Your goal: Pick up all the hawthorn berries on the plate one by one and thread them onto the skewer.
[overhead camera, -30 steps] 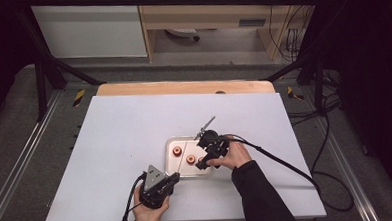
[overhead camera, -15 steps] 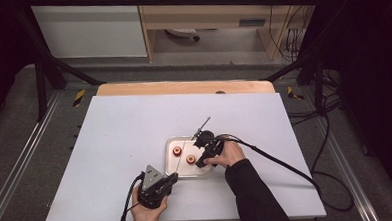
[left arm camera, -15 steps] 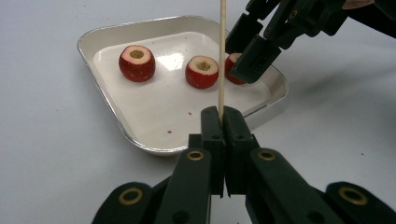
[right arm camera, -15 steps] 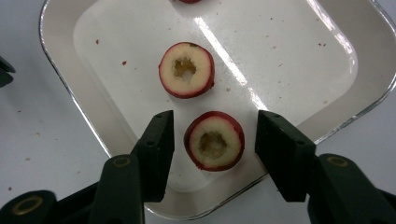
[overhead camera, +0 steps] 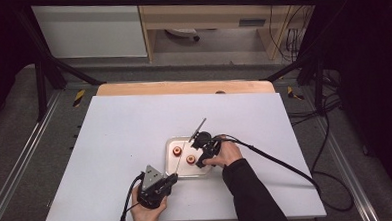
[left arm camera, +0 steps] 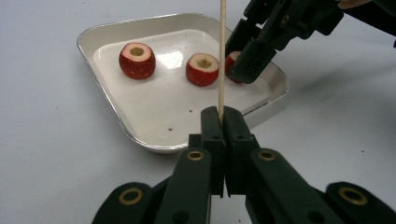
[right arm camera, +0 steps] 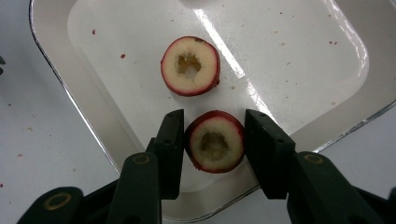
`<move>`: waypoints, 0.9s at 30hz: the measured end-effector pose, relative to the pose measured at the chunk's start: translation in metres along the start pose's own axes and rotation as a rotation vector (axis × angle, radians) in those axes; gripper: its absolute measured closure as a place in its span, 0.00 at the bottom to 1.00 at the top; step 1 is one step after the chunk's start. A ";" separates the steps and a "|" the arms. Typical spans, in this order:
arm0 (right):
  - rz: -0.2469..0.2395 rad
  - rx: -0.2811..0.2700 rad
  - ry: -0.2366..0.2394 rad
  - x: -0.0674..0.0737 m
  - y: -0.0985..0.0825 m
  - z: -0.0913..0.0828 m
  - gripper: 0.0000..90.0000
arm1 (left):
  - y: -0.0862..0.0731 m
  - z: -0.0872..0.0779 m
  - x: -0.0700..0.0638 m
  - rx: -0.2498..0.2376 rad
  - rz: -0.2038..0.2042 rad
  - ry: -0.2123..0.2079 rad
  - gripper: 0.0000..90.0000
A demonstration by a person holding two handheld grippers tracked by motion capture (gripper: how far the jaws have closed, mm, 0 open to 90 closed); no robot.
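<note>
Left gripper (left arm camera: 223, 122): jaws pressed together, pinching skewer (left arm camera: 222, 51) at near end; long axis runs away from gripper over tray (left arm camera: 112, 100).

Right gripper (right arm camera: 214, 140): jaws just closing, straddling nearest cored fruit piece (right arm camera: 215, 148); left pad seems touching, right pad shows slight gap, contact uncertain. Piece lies directly between pads, cored hole up; right hand (overhead camera: 228, 152) is nearer hand.

Count: one skewer, one tray, three fruit pieces: far-left piece (left arm camera: 137, 59), middle piece (left arm camera: 202, 68), third behind right gripper.

Upright skewer (left arm camera: 222, 56) before tray (left arm camera: 112, 100)
</note>
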State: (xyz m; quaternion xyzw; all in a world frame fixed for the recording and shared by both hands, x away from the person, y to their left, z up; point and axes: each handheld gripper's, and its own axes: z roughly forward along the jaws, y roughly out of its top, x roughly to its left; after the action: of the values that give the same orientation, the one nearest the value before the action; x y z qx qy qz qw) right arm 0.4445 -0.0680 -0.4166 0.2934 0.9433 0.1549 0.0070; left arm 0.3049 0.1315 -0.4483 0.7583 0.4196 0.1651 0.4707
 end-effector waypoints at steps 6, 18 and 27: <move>0.015 0.002 0.002 0.001 0.000 -0.001 0.66 | 0.000 -0.001 0.000 -0.006 -0.001 -0.002 0.98; 0.160 -0.324 0.021 -0.001 -0.012 -0.056 0.66 | 0.002 -0.004 -0.002 -0.038 -0.011 -0.005 0.98; 0.240 -0.537 0.047 -0.008 -0.029 -0.072 0.66 | 0.004 0.001 -0.005 -0.042 -0.015 -0.007 0.98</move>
State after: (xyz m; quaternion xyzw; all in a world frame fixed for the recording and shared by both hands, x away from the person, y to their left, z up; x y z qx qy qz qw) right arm 0.4278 -0.1158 -0.3570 0.3869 0.8271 0.4053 0.0441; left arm 0.3042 0.1258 -0.4450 0.7458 0.4201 0.1678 0.4890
